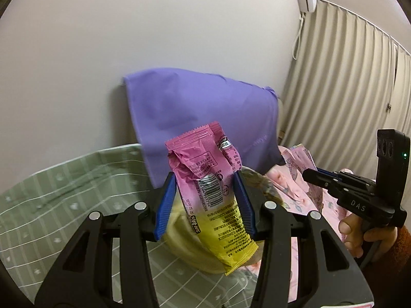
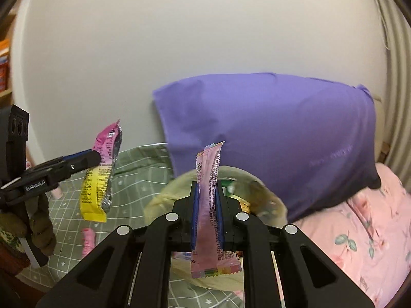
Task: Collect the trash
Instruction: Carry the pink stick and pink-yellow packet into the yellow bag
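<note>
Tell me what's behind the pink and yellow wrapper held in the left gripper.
Behind the pink and yellow wrapper stands a purple pillow against the wall. The wrapper covers the pillow's lower edge.

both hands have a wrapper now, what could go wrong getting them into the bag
1. The pink and yellow wrapper is crumpled and wide between the left gripper fingers; it may slip free over the bed.
2. The thin pink wrapper in the right gripper hangs long and floppy, so its lower end might catch the rim of the yellowish bag.
3. Both grippers are close together; they may bump over the bag.
</note>
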